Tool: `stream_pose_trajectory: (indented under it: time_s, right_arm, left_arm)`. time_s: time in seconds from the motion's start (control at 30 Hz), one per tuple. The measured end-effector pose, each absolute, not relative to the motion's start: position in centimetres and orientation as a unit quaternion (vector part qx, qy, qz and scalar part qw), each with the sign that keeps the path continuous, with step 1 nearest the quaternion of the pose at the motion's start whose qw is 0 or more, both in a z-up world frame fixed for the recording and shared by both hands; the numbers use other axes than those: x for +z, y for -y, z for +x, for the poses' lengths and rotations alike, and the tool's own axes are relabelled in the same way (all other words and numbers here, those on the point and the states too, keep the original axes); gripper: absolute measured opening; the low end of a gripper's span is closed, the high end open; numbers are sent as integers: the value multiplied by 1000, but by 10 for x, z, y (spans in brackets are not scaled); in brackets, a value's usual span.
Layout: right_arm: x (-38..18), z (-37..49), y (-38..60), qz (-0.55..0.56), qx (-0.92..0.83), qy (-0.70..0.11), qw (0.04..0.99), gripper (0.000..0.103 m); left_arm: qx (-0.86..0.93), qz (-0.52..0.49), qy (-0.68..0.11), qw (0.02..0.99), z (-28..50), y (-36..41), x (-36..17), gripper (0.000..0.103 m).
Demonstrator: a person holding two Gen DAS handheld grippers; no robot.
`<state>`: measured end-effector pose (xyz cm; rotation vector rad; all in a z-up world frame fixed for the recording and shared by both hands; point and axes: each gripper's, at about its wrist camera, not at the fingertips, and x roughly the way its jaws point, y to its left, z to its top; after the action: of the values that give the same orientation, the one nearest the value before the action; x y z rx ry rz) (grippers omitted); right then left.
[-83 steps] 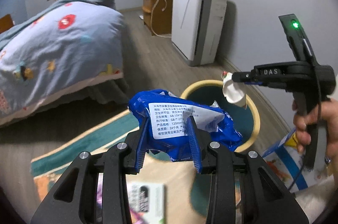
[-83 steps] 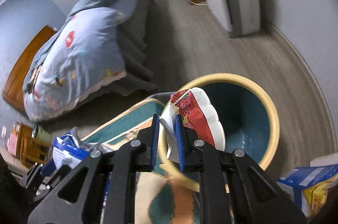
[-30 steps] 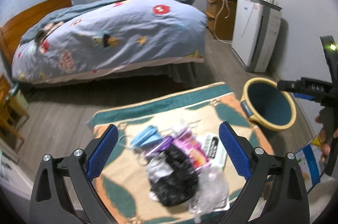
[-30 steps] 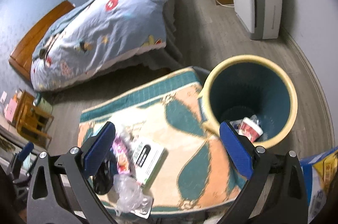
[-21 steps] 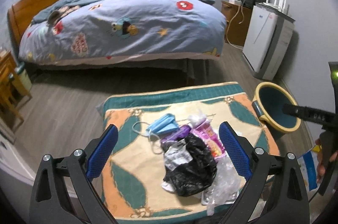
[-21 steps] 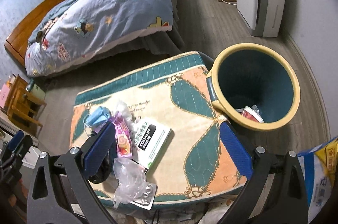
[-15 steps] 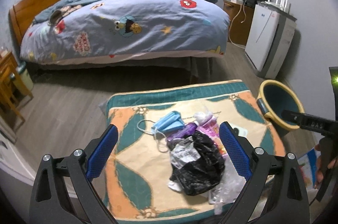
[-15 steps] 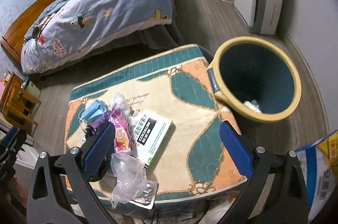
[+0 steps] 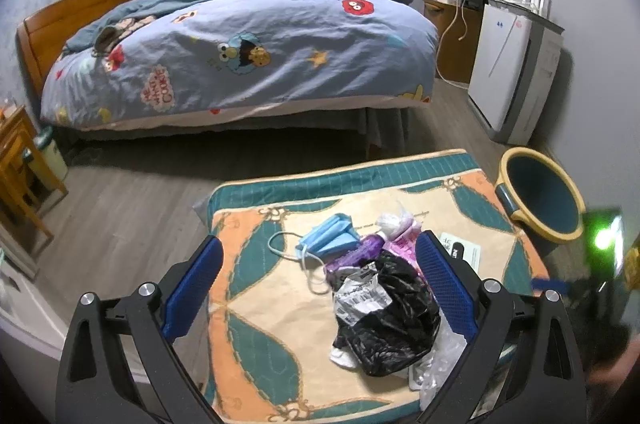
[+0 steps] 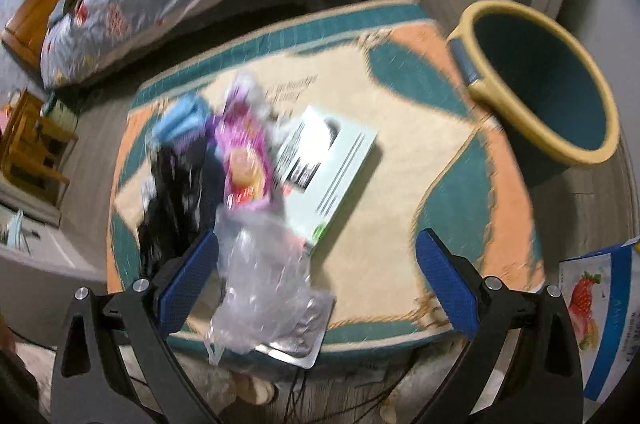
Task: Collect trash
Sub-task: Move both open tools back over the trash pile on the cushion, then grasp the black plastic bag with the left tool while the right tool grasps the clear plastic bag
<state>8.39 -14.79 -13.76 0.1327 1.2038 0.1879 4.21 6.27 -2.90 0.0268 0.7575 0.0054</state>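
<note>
Left wrist view: left gripper (image 9: 318, 278) spread wide and empty above the desk (image 9: 256, 288); black bag (image 9: 396, 320), blue mask (image 9: 330, 240) and purple wrapper (image 9: 356, 256) lie toward its right edge; bin (image 9: 540, 200) stands beyond the right corner. Right wrist view: right gripper (image 10: 316, 276) spread wide, empty, above clear bag (image 10: 264, 276) and white box (image 10: 328, 164) near the front edge.

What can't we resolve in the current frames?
- Bin contents: interior dark in both views, floor cut by its near rim.
- Printed text on the white box: motion blur in the right wrist view; the left tool covers most of it in the left wrist view.
- Items under the black bag: covered.
</note>
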Motion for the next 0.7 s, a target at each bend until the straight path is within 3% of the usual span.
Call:
stream_pose_trajectory:
  time_s: [0.1, 0.2, 0.23, 0.27, 0.37, 0.7]
  right_arm:
    - [-151, 80, 134, 48, 109, -584, 803, 91]
    - [-159, 80, 125, 44, 132, -598, 789, 50]
    - [-160, 81, 125, 56, 140, -601, 785, 28]
    - [-159, 82, 126, 64, 143, -602, 783, 19]
    - [-146, 86, 132, 79, 144, -595, 787, 12]
    - [-39, 128, 172, 19, 146, -499, 854, 9]
  left_arm:
    - [3, 6, -372, 928, 43, -64, -30, 96]
    - [5, 8, -373, 928, 43, -65, -31, 96]
    - [4, 8, -373, 928, 43, -64, -31, 96]
    - [4, 9, -374, 928, 43, -64, -31, 96]
    - [6, 13, -377, 926, 44, -63, -34, 96]
    - [-2, 28, -400, 916, 56, -51, -53, 96]
